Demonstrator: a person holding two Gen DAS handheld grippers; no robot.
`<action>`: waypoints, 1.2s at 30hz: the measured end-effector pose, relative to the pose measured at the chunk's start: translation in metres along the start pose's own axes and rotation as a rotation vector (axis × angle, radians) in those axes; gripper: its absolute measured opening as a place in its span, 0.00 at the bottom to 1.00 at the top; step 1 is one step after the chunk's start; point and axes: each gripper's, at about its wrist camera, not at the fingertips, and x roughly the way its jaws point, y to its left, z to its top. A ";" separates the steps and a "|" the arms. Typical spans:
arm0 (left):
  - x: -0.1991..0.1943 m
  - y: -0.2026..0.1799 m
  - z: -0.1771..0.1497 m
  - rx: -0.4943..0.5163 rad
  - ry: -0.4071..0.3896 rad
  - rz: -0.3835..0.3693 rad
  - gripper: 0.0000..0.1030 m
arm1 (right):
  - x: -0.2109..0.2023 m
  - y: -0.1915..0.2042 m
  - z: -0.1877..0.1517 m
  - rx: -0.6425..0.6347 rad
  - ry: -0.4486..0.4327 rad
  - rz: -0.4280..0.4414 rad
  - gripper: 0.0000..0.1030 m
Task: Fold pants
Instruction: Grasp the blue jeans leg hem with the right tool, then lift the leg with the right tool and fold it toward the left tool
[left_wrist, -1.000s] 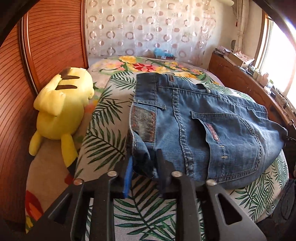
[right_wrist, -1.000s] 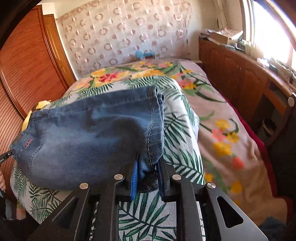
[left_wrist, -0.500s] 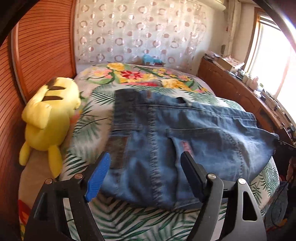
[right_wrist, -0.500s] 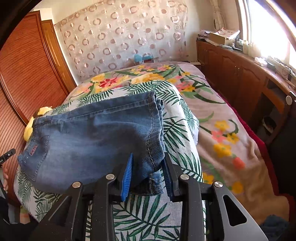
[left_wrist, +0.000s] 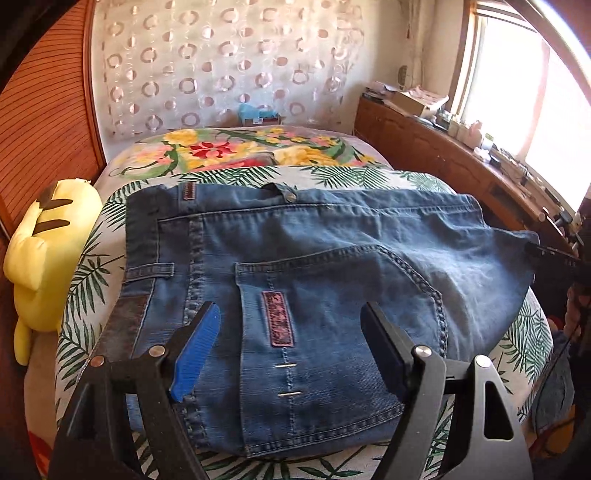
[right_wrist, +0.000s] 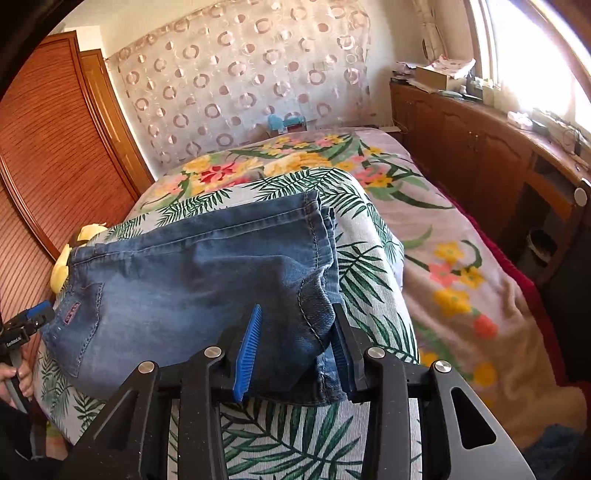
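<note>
Folded blue jeans (left_wrist: 314, 280) lie flat on the palm-leaf bedspread (left_wrist: 88, 280), back pocket up, waistband to the left. My left gripper (left_wrist: 291, 328) is open and hovers above the pocket, holding nothing. In the right wrist view the jeans (right_wrist: 192, 273) show their folded leg hems at the right. My right gripper (right_wrist: 295, 339) is open, with its jaws on either side of the hem corner and not pinching it. The left gripper (right_wrist: 26, 325) shows at the far left edge of that view.
A yellow plush toy (left_wrist: 40, 254) lies left of the jeans by the wooden headboard (left_wrist: 40, 122). A wooden cabinet (right_wrist: 491, 162) with clutter runs along the right under the window. A floral blanket (right_wrist: 458, 266) covers the bed's right side.
Both grippers let go of the jeans and opened. The left one rose and pulled back over the pocket. The right one opened around the hem corner.
</note>
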 end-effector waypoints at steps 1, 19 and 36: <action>0.000 -0.002 0.000 0.004 0.000 0.001 0.77 | 0.001 0.000 0.001 0.000 0.002 0.003 0.37; -0.011 -0.006 0.004 0.008 -0.037 0.010 0.77 | -0.024 0.066 0.039 -0.203 -0.100 0.192 0.08; -0.026 0.027 -0.006 -0.069 -0.077 0.052 0.77 | -0.008 0.192 0.060 -0.471 -0.014 0.448 0.17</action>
